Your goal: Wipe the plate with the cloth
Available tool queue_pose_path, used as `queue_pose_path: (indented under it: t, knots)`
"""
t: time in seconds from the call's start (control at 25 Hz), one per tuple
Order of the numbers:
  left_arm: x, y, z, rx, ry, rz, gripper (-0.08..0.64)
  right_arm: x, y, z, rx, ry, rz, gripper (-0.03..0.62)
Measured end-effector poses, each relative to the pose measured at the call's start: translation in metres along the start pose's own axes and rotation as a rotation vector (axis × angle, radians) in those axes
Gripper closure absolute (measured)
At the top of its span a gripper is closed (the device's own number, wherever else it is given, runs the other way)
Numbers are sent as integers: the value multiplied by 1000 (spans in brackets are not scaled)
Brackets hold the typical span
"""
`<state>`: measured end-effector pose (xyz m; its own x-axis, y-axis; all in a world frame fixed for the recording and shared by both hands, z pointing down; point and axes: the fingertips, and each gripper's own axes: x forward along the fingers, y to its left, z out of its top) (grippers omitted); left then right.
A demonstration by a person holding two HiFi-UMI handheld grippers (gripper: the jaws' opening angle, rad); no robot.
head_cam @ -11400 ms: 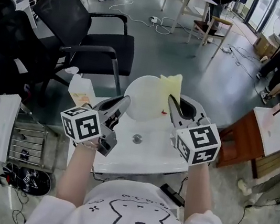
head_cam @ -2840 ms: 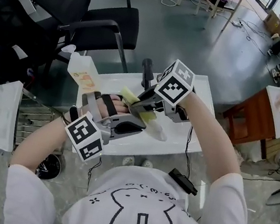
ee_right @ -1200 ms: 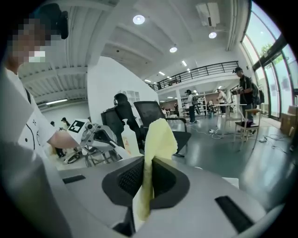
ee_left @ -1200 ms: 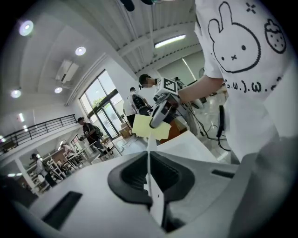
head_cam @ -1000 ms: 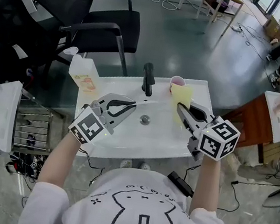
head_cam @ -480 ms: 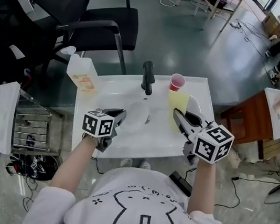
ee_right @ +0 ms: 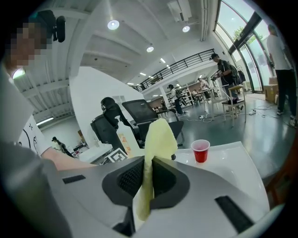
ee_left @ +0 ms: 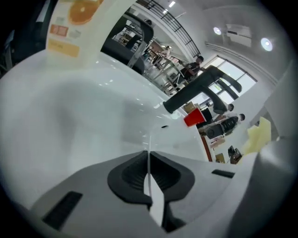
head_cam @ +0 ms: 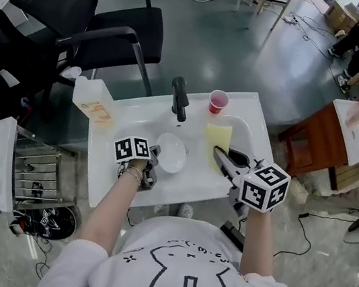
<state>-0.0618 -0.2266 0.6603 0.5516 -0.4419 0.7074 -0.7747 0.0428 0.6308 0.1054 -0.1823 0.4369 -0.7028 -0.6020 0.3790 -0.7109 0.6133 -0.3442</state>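
A white plate [head_cam: 171, 153] lies nearly flat, low in the white sink [head_cam: 183, 181]. My left gripper [head_cam: 156, 163] is shut on its near-left rim. In the left gripper view the thin rim [ee_left: 153, 200] runs between the closed pads of the left gripper [ee_left: 149, 155]. My right gripper [head_cam: 218, 152] is shut on a yellow cloth [head_cam: 217, 136] and holds it just right of the plate, apart from it. In the right gripper view the cloth [ee_right: 158, 135] stands up out of the right gripper [ee_right: 148, 162].
A black faucet [head_cam: 179, 98] rises at the back of the sink, with a red cup [head_cam: 218, 101] to its right. A clear bottle with an orange label [head_cam: 90, 104] stands at the back left. Black chairs [head_cam: 110, 26] stand beyond, and a brown side table [head_cam: 305, 143] at the right.
My left gripper has dropped into the sink and rolled over, bringing the plate from raised and tilted to lying low. The right gripper with the cloth has sunk a little.
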Motion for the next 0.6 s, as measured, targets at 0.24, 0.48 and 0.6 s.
queue_pose_path:
  t: [0.24,0.48,0.6]
  knots:
    - [26,13,-6,-113,15,45,541,-8,-4,-13,32,17,-30,555]
    - [45,22,-15,-151,42,61,531,-17,-12,-29,63,45,-68,555]
    - [57,29,-22,-155,64,89,519,-25,-17,-36,70,59,-95,555]
